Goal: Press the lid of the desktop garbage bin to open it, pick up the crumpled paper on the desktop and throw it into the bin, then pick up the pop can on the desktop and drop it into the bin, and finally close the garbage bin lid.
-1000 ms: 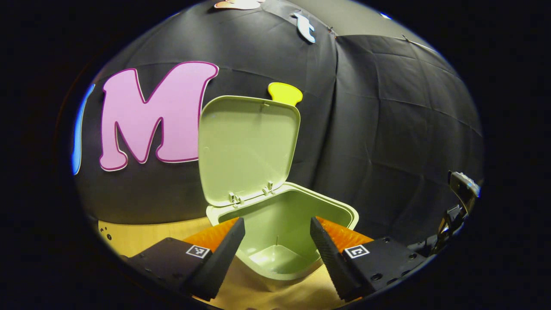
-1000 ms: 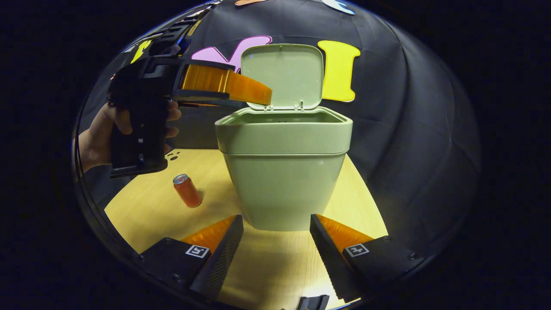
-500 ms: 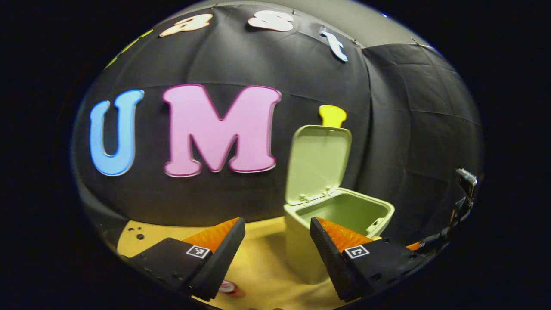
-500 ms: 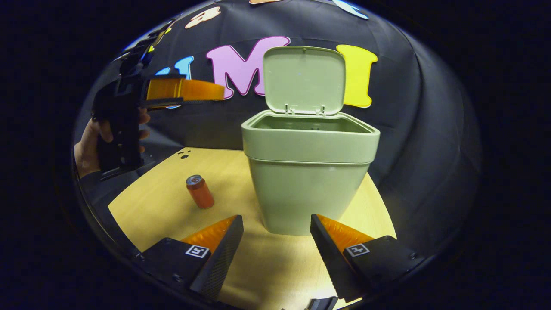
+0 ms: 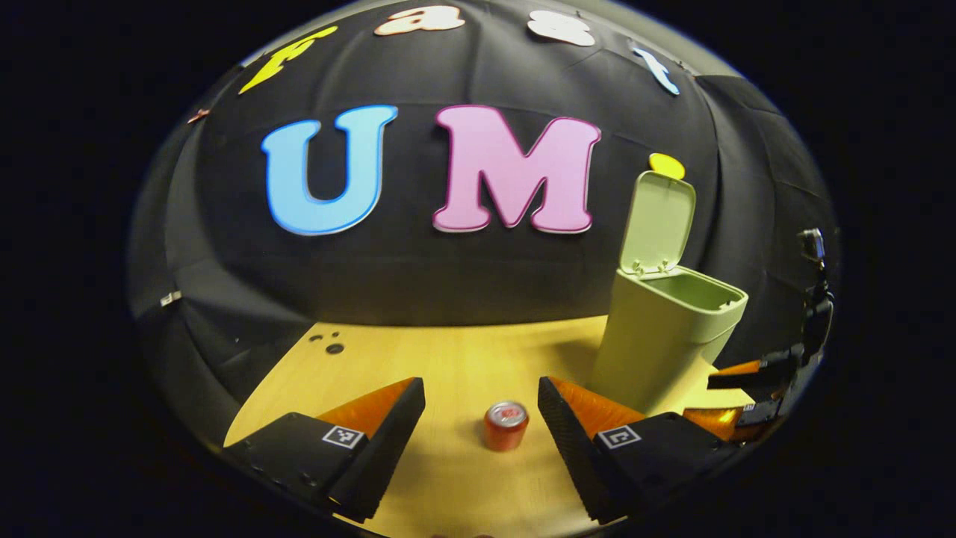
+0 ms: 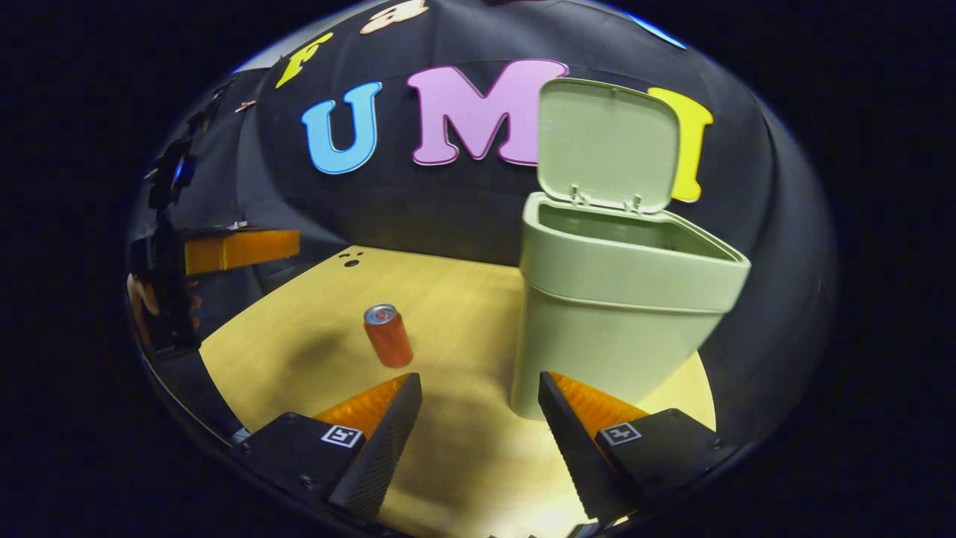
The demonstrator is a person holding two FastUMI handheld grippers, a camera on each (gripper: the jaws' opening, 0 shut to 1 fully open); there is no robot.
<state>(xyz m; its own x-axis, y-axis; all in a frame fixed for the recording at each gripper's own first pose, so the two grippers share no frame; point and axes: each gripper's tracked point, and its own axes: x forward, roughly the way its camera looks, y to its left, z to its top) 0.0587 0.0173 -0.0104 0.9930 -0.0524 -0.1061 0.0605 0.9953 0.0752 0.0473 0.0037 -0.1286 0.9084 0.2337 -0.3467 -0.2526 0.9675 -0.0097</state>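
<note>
Both jaws spread, empty. Left gripper [image 5: 482, 407] lines up on the can [image 5: 506, 425], upright mid-desk, left of the bin [image 6: 612, 314] near the desk's right edge, lid [image 6: 606, 146] up. Risk: off-centre approach, a finger clips the can, it tips and rolls.

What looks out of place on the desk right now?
Nothing stands out. The can stands upright on the desk, apart from the bin, whose lid stands open. No spill or damage shows.
</note>
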